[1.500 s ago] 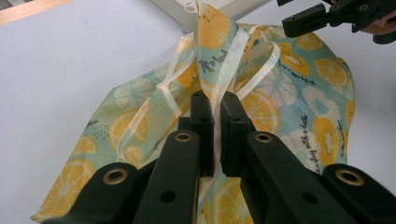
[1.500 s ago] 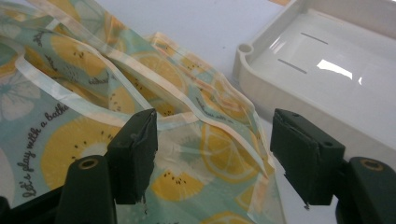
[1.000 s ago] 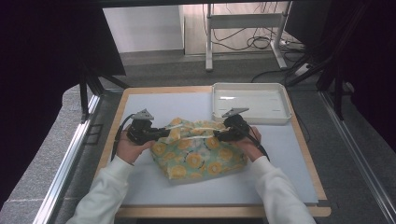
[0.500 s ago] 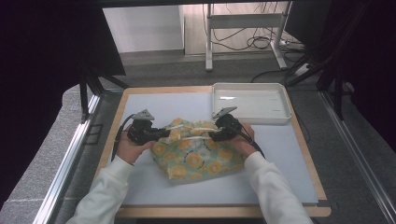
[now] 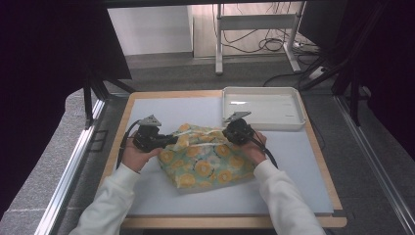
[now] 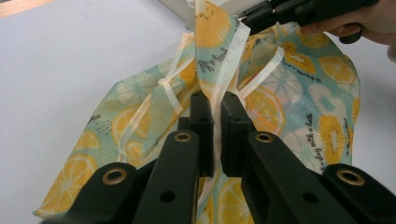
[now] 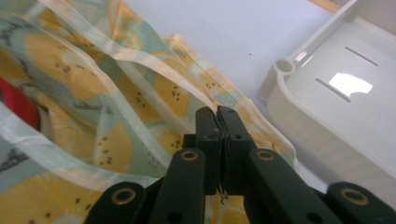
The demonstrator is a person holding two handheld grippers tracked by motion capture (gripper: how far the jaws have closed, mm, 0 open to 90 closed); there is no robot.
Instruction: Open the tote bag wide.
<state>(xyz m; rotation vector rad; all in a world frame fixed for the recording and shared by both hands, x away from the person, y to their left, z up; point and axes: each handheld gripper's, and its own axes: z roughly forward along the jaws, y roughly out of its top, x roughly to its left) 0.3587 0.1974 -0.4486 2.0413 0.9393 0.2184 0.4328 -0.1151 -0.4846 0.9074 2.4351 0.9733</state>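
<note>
Though half-hidden, red thing (image 7: 16, 105) inside bag (image 5: 205, 159)

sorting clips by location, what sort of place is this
Probably a lab or workshop data-recording station, not a home: a wood-edged work table with a white mat, black metal frame posts around it, and loose cables on the floor by a white metal stand behind.

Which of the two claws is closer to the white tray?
The right claw, pinching the fruit-print bag just beside the tray; the left claw grips its far side.

Cloth bag (image 5: 205, 159): teal, yellow-orange citrus slices, cream trim. Tray (image 5: 264, 108) white. Table mat (image 5: 161, 105) pale grey.
</note>
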